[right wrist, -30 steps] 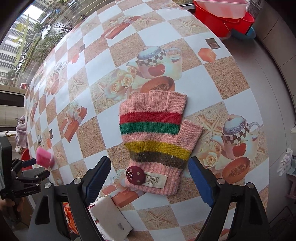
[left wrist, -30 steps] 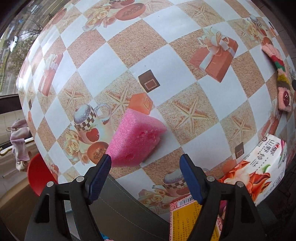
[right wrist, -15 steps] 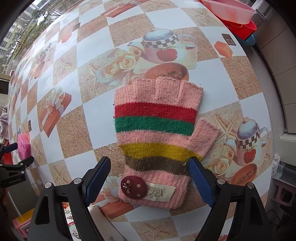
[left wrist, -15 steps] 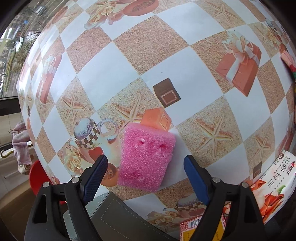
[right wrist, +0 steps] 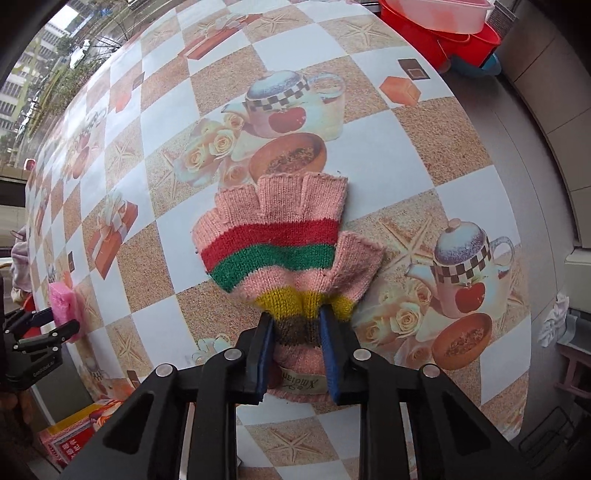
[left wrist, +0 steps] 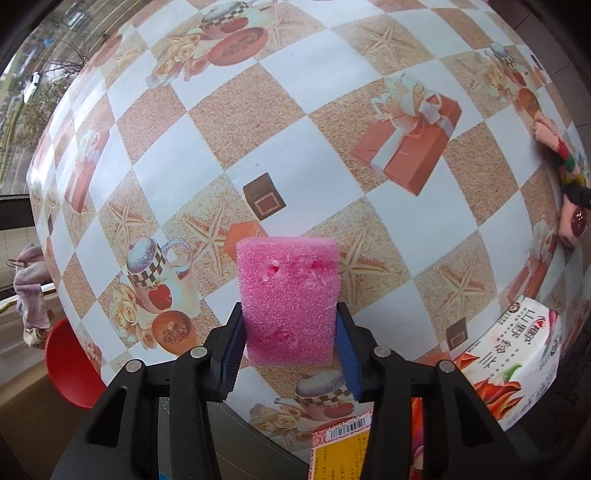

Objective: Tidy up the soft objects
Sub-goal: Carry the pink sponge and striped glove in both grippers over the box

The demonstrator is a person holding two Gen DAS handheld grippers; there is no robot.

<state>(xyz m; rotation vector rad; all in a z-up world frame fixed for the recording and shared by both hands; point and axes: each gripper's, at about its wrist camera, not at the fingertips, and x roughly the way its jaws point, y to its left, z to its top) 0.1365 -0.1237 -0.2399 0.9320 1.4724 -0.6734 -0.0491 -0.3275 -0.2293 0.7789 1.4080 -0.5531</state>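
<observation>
- Two tools are seen pointing down at the bench [left wrist: 229, 122], which is covered by a checked cloth printed with teapots, starfish and gift boxes.
- The left tool [left wrist: 290, 341] is seen with its jaws closing on a pink sponge [left wrist: 290, 299]; both blue pads are pressed against the sponge's sides, and its far end is seen reaching out beyond the pads over the cloth.
- The right tool [right wrist: 297, 354] is clenched on the cuff end of a striped knitted glove [right wrist: 280, 236], and the wool is bunched between its pads; the finger end is spread flat on the cloth beyond them.
- In the right wrist view the left tool and the sponge are seen at the far left edge, well apart from the glove.
- A printed carton [left wrist: 517, 354] is seen at the near right edge of the bench in the left wrist view.
- Red tubs [right wrist: 443, 33] are stacked beyond the bench's far right edge.
</observation>
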